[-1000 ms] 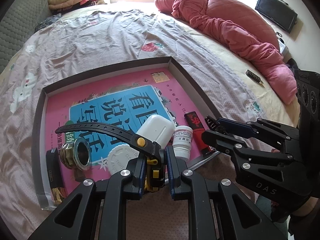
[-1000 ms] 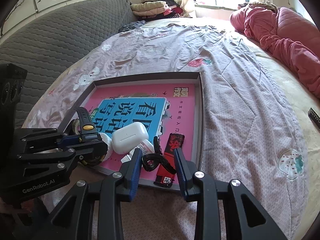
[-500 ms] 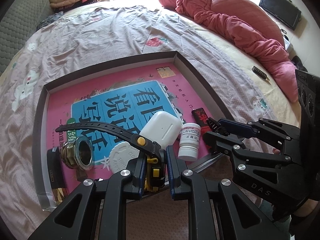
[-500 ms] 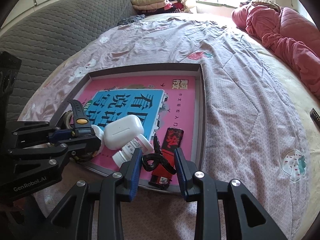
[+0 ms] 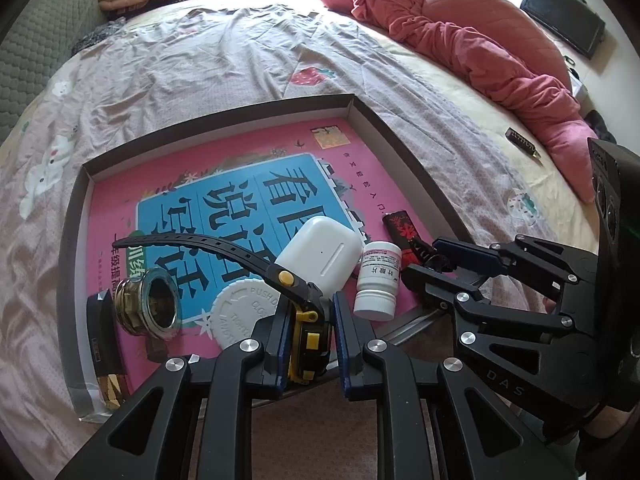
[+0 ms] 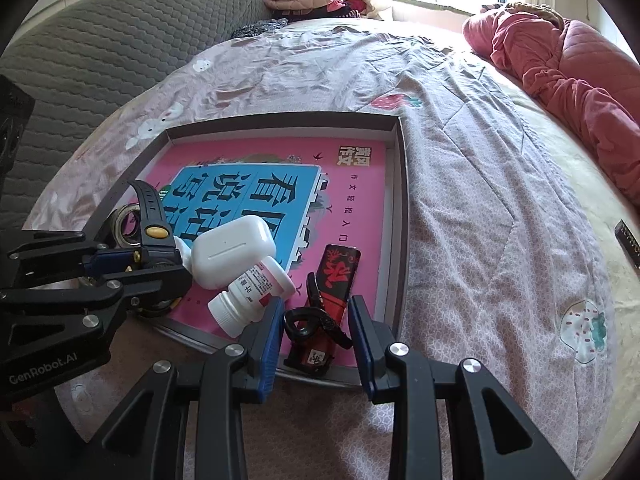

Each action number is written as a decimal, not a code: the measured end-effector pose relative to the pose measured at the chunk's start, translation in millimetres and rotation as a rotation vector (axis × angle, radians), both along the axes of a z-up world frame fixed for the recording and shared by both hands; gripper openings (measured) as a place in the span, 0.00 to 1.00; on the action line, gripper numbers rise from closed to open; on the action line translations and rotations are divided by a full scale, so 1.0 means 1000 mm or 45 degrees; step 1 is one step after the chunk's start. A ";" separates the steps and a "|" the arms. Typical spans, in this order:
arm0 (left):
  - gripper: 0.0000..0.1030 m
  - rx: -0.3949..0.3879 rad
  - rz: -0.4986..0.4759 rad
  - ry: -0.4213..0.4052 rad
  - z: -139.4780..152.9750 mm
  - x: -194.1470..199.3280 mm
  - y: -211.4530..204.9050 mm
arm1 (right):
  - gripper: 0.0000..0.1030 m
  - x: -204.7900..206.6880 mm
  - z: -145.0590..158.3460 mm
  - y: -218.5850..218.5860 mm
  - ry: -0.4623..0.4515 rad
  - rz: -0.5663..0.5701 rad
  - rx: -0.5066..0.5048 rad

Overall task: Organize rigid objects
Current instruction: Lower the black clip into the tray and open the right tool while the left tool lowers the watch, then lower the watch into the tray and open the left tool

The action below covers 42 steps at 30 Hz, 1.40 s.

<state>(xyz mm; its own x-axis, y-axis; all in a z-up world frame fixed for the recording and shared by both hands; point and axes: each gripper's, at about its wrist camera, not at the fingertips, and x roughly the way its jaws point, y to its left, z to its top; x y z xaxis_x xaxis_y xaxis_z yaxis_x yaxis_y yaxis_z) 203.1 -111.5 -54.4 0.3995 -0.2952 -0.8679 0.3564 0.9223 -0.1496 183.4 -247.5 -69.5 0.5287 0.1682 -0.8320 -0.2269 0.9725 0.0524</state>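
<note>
— Pink bedsheet [image 5: 224, 64] under a shallow tray [image 5: 404, 148] lined with a pink book: what sits there, left to right?

— Brass fitting [image 5: 150, 304], white round lid [image 5: 240, 312], white earbud case [image 5: 320, 256], white pill bottle [image 5: 378, 280], red lighter [image 5: 402, 230].

— And your jaws?

— My left gripper [image 5: 308, 336] is clenched on a black-and-yellow watch [image 5: 304, 340], strap arching over the tray's near edge. My right gripper [image 6: 316, 332] grasps a black clip [image 6: 312, 322] just above the lighter.
</note>
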 end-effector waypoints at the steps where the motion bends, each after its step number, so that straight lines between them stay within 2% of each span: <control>1: 0.19 0.002 -0.001 0.003 -0.001 0.000 0.000 | 0.33 0.000 0.000 0.000 0.001 0.000 -0.002; 8: 0.19 0.011 0.000 0.017 -0.003 0.000 -0.003 | 0.33 0.000 0.001 0.000 0.009 -0.011 0.010; 15: 0.20 0.018 -0.001 0.024 -0.006 0.001 -0.004 | 0.45 -0.016 0.013 -0.010 -0.039 -0.063 0.061; 18: 0.20 0.019 0.002 0.023 -0.005 0.000 -0.005 | 0.45 -0.027 0.019 -0.017 -0.060 -0.104 0.113; 23: 0.22 0.000 0.023 0.026 -0.004 -0.003 -0.003 | 0.46 -0.042 0.025 -0.017 -0.085 -0.114 0.123; 26: 0.26 -0.028 0.043 0.035 -0.004 -0.004 0.001 | 0.46 -0.046 0.028 -0.014 -0.093 -0.109 0.117; 31: 0.38 -0.065 0.067 0.037 -0.002 -0.008 0.006 | 0.49 -0.052 0.035 -0.008 -0.111 -0.102 0.107; 42: 0.50 -0.112 0.134 -0.008 0.018 -0.025 0.029 | 0.57 -0.061 0.052 0.001 -0.157 -0.113 0.073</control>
<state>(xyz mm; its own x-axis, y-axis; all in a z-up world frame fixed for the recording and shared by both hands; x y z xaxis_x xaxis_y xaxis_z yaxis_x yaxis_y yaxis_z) 178.0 -82.1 -36.2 0.4379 -0.3263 -0.8377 0.2597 0.9380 -0.2296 122.5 -246.8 -17.3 0.6410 0.1616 -0.7503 -0.1482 0.9853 0.0856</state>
